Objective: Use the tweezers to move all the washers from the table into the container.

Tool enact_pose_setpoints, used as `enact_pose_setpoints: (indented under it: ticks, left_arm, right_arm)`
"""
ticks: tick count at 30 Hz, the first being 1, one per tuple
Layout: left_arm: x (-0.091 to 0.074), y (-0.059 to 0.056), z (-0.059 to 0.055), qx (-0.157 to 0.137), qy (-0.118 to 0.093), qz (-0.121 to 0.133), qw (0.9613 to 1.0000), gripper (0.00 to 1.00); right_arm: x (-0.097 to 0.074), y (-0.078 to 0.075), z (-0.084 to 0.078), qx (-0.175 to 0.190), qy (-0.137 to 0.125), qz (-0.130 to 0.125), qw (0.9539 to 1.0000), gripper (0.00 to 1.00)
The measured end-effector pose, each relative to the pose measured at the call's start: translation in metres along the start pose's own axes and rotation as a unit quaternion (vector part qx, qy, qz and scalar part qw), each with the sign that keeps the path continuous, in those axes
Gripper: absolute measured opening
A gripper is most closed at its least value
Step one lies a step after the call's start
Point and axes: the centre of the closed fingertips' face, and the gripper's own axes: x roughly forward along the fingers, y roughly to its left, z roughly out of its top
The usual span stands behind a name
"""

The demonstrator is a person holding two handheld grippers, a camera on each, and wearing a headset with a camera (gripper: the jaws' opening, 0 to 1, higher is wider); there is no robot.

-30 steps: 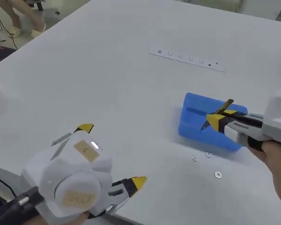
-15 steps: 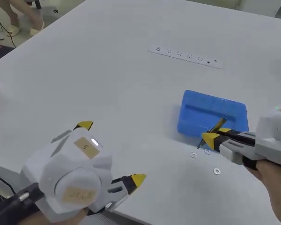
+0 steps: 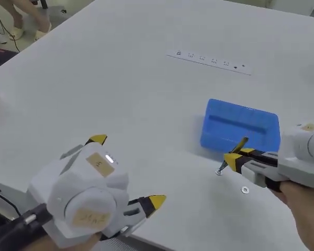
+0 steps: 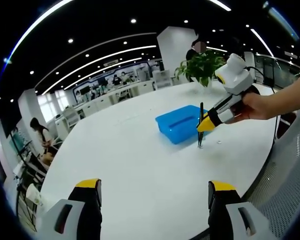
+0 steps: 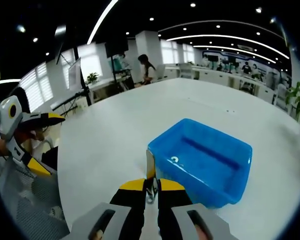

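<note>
In the head view the right gripper (image 3: 233, 159) is reaching in from 3 o'clock. Its jaws are squeezing together on the tweezers (image 3: 243, 142), which are slanting down toward 7 o'clock. The tweezer tips are meeting the white counter (image 3: 146, 94) right at the first washer (image 3: 218, 172); whether they are pinching it is too small to tell. The second washer (image 3: 245, 190) is lying flat on the counter at 4 o'clock from the first, a little apart from it. The blue container (image 3: 240, 125) is sitting open side up just beside the tweezers, at 12 o'clock from the first washer. A hand (image 3: 303, 209) is gripping the right gripper's body. A socket strip (image 3: 209, 61) is lying across the counter at 12 o'clock from the container, well apart from it.

The left gripper (image 3: 126, 170) is hovering at 7 o'clock in the head view, well apart from the container. Its jaws are gaping wide and holding nothing. In the left gripper view bare counter is showing between them, and the container is sitting ahead at 1 o'clock.

In the right gripper view the container is lying just ahead at 1 o'clock, and a third washer (image 5: 175, 160) is resting on its floor.
</note>
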Motion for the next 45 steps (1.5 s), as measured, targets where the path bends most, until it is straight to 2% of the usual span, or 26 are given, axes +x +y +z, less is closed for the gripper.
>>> enact_pose_setpoints:
  ticks: [8, 23, 35, 45]
  left_arm:
    - [0.000, 0.002, 0.000, 0.000, 0.001, 0.003, 1.0000, 0.90]
    - [-0.001, 0.000, 0.000, 0.004, 0.001, 0.000, 1.0000, 0.89]
    - [-0.001, -0.001, -0.001, 0.009, 0.002, 0.000, 1.0000, 0.89]
    - [0.000, -0.004, -0.003, 0.018, 0.009, -0.006, 0.9998, 0.89]
  right_arm:
    - [-0.001, 0.004, -0.002, -0.030, 0.002, -0.002, 0.9996, 0.04]
    - [-0.004, 0.003, -0.004, -0.040, 0.021, 0.002, 0.9990, 0.03]
    - [-0.018, 0.000, 0.016, -0.030, -0.003, -0.006, 0.9995, 0.02]
    - [-0.028, -0.015, 0.050, -0.041, -0.036, -0.033, 0.9980, 0.02]
